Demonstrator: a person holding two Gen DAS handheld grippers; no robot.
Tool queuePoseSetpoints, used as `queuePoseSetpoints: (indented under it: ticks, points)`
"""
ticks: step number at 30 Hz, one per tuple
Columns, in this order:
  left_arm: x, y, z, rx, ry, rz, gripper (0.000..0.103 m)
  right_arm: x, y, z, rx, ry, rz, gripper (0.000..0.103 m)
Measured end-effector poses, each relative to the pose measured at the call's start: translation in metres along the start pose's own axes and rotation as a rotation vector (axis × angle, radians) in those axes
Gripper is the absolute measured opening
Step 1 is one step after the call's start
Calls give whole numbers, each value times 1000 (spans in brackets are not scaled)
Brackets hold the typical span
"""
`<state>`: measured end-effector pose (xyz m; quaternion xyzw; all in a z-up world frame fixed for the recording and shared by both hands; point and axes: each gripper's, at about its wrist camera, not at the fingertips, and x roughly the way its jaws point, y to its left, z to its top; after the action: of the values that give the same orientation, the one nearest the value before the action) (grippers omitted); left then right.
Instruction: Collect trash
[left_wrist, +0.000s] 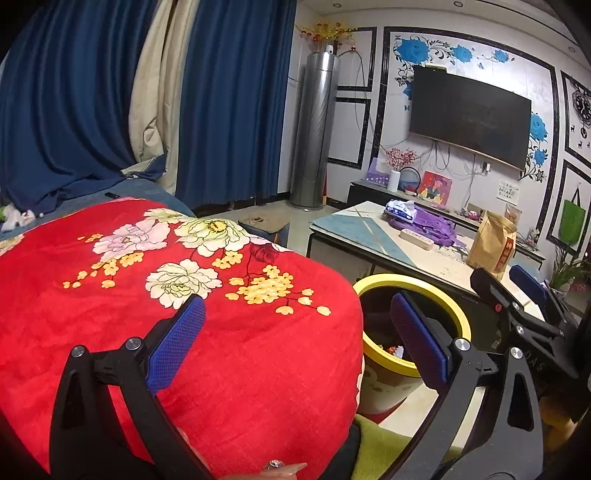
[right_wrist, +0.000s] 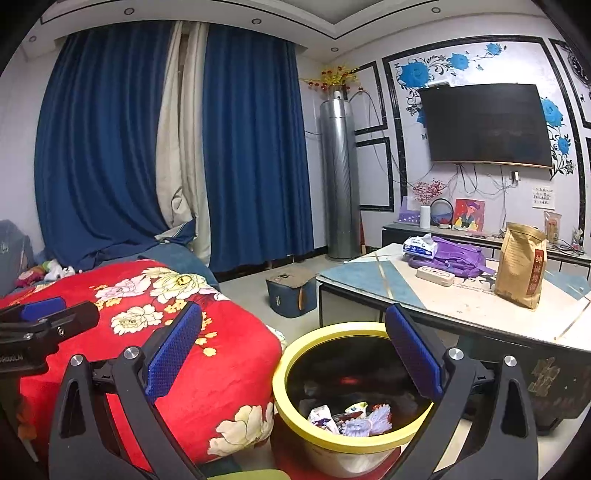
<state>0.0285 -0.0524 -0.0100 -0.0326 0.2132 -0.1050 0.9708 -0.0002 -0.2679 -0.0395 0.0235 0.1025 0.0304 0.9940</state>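
Observation:
A yellow-rimmed trash bin (right_wrist: 291, 406) stands on the floor between the red floral blanket (right_wrist: 192, 369) and the low table (right_wrist: 369, 284). Several crumpled wrappers (right_wrist: 351, 419) lie in its bottom. My right gripper (right_wrist: 295, 354) hovers open above the bin's mouth, nothing between its blue pads. My left gripper (left_wrist: 295, 343) is open too, over the blanket's (left_wrist: 184, 295) edge with its right finger above the bin (left_wrist: 458, 317). The right gripper (left_wrist: 517, 291) shows at the left wrist view's right side, and the left gripper (right_wrist: 40, 314) shows at the right wrist view's left edge.
On the table lie a brown paper bag (right_wrist: 521, 269), a purple backpack (right_wrist: 454, 256), a tissue pack (right_wrist: 419, 245) and a white power strip (right_wrist: 434, 276). A blue stool (right_wrist: 291, 291) stands on the floor beyond. Blue curtains (right_wrist: 110, 147) and a wall TV (right_wrist: 484, 125) lie behind.

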Motion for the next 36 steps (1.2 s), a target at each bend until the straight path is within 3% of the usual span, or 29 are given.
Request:
queuePoseSetpoints:
  ticks: [36]
  points:
    - [-2,2,1,-5,-6,2,92,-1,-5,1,-1,3,-2,97]
